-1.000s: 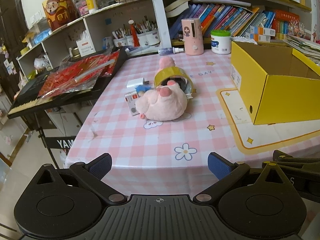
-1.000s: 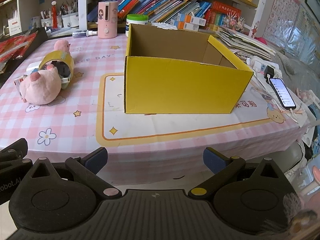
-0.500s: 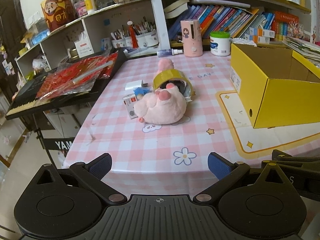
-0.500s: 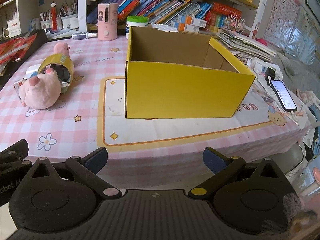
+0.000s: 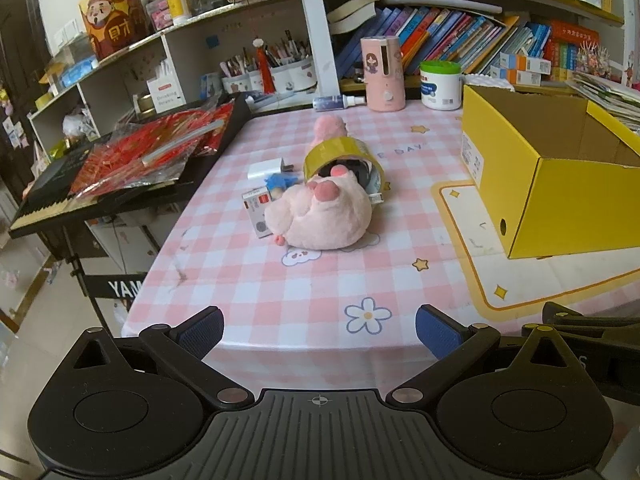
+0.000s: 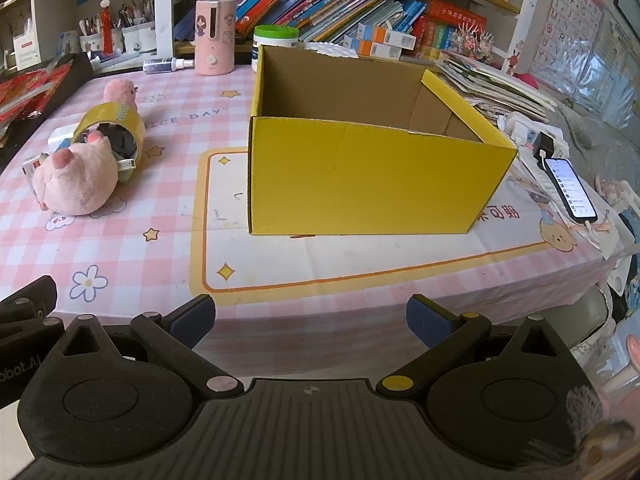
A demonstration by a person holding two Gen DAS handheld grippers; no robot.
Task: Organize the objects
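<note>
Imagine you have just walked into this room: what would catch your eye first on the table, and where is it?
Most eyes would land on the big yellow box, open at the top, standing on the right half of the table. Next comes the pink plush toy lying to its left, with a roll of yellow tape propped just behind it and touching it.

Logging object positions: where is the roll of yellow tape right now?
In both views, the yellow tape roll stands on edge on the table's left side, directly behind the pink plush.
</note>
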